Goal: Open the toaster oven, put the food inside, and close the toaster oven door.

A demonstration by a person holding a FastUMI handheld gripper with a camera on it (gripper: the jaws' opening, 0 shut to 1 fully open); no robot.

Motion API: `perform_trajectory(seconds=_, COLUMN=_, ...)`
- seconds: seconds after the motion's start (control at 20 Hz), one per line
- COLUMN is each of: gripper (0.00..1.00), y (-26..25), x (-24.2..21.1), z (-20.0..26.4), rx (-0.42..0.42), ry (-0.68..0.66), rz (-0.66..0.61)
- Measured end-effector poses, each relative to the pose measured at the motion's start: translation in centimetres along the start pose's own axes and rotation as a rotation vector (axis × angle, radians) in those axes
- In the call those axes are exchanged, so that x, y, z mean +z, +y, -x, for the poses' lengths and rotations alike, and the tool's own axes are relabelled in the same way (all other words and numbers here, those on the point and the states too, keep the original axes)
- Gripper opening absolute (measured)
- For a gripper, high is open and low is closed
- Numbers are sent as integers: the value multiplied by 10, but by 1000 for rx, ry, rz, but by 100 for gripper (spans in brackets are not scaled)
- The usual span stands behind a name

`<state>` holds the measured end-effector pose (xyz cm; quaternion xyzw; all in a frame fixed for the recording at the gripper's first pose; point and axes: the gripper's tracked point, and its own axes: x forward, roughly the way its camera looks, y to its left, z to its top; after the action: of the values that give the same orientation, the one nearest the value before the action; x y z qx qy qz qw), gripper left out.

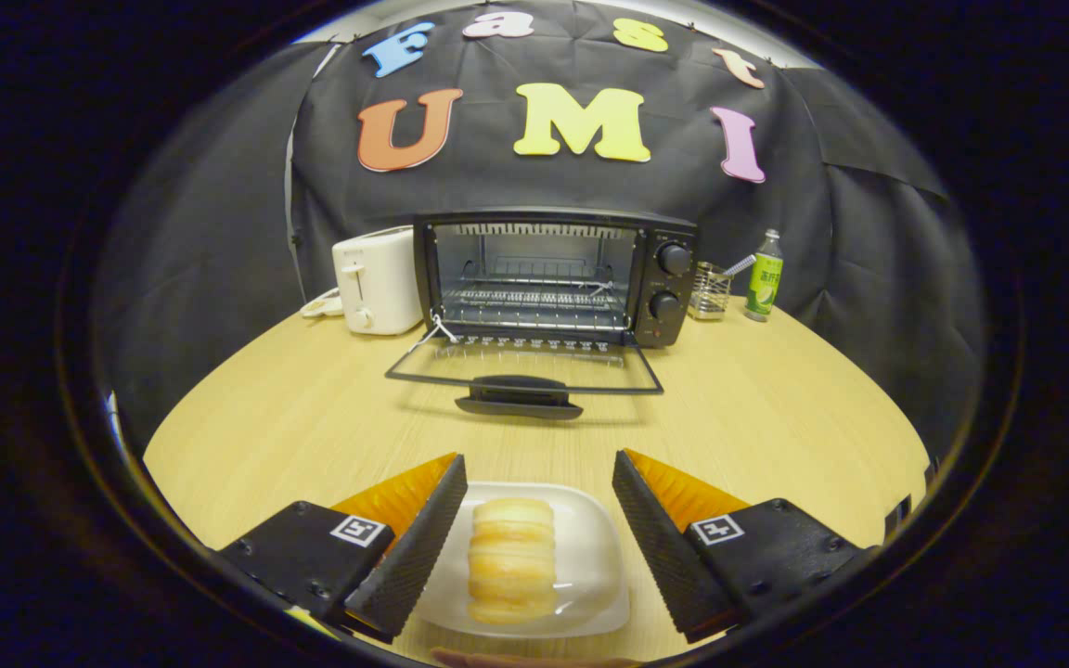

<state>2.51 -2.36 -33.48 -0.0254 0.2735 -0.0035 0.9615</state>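
Observation:
A black toaster oven stands at the back of the wooden table. Its glass door lies folded down flat toward me, with the handle at its near edge, and the wire rack inside is bare. Close to me a ridged, pale golden bread roll lies on a white plate. My gripper hovers over the plate, open, with one finger on each side of the roll and neither touching it.
A white pop-up toaster sits left of the oven. To its right are a wire mesh holder with a utensil and a green bottle. Bare tabletop lies between the plate and the open door.

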Motion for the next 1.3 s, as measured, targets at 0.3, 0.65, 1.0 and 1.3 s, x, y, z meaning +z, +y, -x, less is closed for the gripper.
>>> perform_trajectory(seconds=0.3, gripper=100, y=10, x=-48, z=11, rx=87, ry=90, rz=-59)
perform_trajectory(seconds=0.65, gripper=91, y=4, x=-64, z=9, rx=47, ry=93, rz=-35)
perform_trajectory(seconds=1.0, gripper=66, y=6, x=-61, z=6, rx=95, ry=106, rz=-109)
perform_trajectory(seconds=1.3, gripper=62, y=-1, x=-25, z=13, rx=119, ry=36, rz=-125)
